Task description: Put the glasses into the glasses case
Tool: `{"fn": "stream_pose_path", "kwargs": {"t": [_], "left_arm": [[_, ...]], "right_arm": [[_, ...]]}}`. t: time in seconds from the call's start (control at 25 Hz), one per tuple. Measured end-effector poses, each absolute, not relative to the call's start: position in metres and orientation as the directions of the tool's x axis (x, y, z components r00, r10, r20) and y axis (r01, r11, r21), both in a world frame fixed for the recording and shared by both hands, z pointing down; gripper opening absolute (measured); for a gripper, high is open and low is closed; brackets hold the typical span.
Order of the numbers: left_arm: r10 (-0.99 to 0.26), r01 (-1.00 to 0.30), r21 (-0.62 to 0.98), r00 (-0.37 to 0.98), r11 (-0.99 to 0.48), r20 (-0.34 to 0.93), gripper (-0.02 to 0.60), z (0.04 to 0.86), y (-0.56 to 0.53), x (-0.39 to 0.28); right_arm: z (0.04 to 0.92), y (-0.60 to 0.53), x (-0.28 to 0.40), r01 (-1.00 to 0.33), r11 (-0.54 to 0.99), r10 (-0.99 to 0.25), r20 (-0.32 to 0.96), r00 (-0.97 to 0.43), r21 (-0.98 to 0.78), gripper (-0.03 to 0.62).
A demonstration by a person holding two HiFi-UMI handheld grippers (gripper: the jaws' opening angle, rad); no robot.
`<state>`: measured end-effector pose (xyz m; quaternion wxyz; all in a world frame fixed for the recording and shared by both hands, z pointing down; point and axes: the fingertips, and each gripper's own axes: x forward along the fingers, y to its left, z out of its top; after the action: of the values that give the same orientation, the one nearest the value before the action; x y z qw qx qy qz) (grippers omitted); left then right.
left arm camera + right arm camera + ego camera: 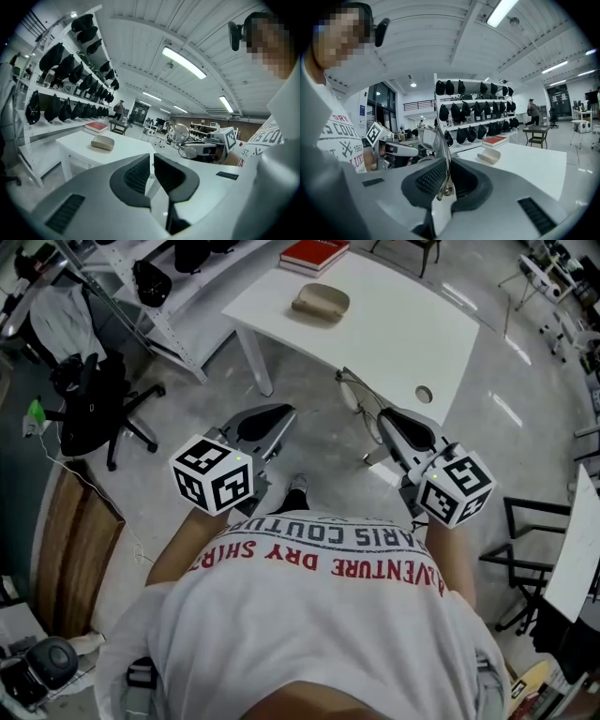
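A beige glasses case (321,302) lies closed on the white table (394,329), beside a red book (315,253). My right gripper (382,414) is shut on a thin wire-framed pair of glasses (352,395), held in the air short of the table's near edge. In the right gripper view the glasses (433,138) stand upright from the jaws of that gripper (446,164), pinched by one temple arm, with the case (490,156) ahead. My left gripper (281,412) hangs level beside it, with its jaws together on nothing (152,157). In the left gripper view the case (102,143) shows on the table.
A shelf rack with dark caps (155,282) stands left of the table. A black office chair (94,409) and a wooden board (75,540) are at the left. Black metal frames (534,559) stand at the right. The table has a round hole (424,394) near its right corner.
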<state>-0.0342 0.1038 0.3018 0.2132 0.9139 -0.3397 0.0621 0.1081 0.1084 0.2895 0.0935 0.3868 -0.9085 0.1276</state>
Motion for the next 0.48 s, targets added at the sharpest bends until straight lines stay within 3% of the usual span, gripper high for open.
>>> {"fn": "stream_pose_path", "kwargs": {"t": [0.48], "left_arm": [[-0.547,-0.622,0.417,0.783,-0.663,0.296,0.048,0.330,-0.035,-0.067]], "right_arm": [[0.320,-0.024,0.070,-0.750,0.642,-0.665,0.371,-0.648,-0.161,0.044]]}}
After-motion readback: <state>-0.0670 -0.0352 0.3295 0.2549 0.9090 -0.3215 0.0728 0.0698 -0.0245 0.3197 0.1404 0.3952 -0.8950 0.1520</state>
